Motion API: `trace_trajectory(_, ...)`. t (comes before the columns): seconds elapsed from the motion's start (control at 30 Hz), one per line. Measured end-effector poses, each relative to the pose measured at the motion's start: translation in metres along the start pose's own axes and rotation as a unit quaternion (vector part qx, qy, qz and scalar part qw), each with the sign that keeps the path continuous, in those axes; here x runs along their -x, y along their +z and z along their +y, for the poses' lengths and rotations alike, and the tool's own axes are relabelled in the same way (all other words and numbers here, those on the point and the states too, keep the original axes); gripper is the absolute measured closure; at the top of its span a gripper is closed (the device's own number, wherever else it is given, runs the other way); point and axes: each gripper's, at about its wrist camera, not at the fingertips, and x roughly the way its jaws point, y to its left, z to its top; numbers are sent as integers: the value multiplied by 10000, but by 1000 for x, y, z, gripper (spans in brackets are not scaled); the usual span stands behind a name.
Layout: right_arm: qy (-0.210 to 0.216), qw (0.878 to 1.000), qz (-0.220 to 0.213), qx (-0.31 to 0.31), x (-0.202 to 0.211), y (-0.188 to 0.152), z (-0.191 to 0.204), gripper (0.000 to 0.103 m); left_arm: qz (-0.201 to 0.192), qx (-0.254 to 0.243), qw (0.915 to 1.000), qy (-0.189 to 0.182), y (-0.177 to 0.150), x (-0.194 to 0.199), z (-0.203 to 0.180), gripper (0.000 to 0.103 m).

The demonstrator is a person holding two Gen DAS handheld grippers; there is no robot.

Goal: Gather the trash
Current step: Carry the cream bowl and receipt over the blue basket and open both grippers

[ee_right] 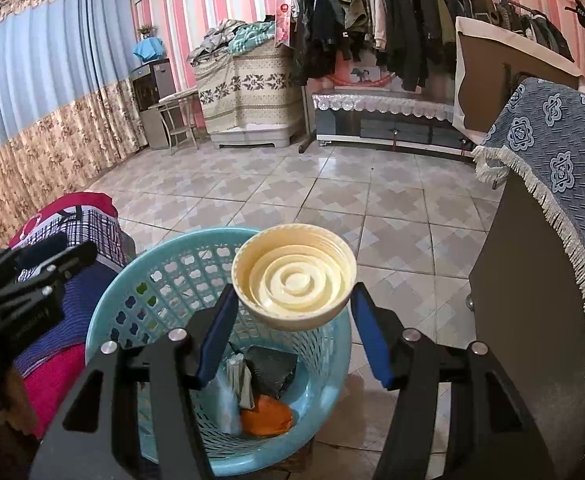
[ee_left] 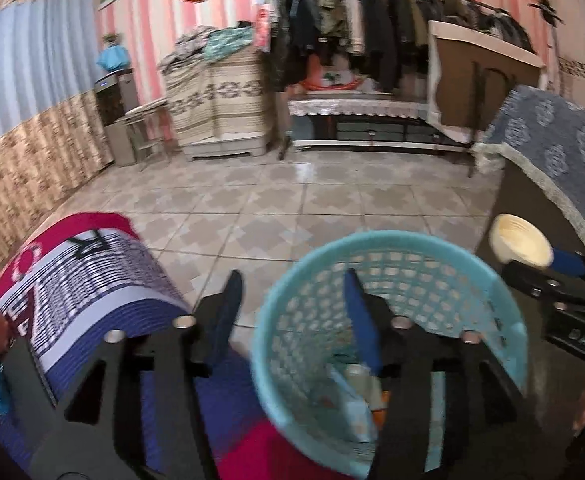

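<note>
Two claws: both are being held above the light-blue basket [ee_right: 334, 364] standing on the tiled floor [ee_right: 292, 184].
Right claw [ee_right: 292, 304]: a cream ribbed lid [ee_right: 292, 280] is being gripped between its blue pads, over the basket's far rim.
Left claw [ee_left: 288, 312]: jaws are being held apart with nothing between them, above the basket's left rim, beside a patterned blanket [ee_left: 92, 276].
Basket contents: an orange scrap [ee_right: 266, 420], a dark piece [ee_right: 270, 368] and pale wrappers [ee_right: 232, 392] are being held at the bottom.

Tiled floor [ee_right: 292, 184], pink-striped wall [ee_right: 220, 24], clothes rack [ee_right: 392, 20]
</note>
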Motion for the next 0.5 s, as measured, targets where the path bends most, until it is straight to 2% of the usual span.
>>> trace_trajectory(0.03,11,10000,6,9,-1,0,1,45,-8,67,10000,65,0,0,6,33)
trace_trajectory(0.13,40,10000,31,43,-4,0,7,45,-46,265,9991,324,-1,3,26,18)
trace_trajectory(0.23,126,9999,66,75,-10,-2,16,45,-31,414,9975,573,-4,6,45,11)
trace_trajectory(0.33,215,9997,61,133,-13,-2,26,45,-5,544,9960,705,-8,10,61,10)
trace_trajectory(0.37,235,9996,29,155,-13,-2,29,42,3,573,9957,726,-9,12,65,10)
trace_trajectory(0.4,239,9995,-24,186,-12,-1,32,32,0,590,9955,745,-9,14,70,10)
trace_trajectory(0.5,171,9994,-206,214,-7,2,41,21,-85,661,9939,878,-12,25,81,6)
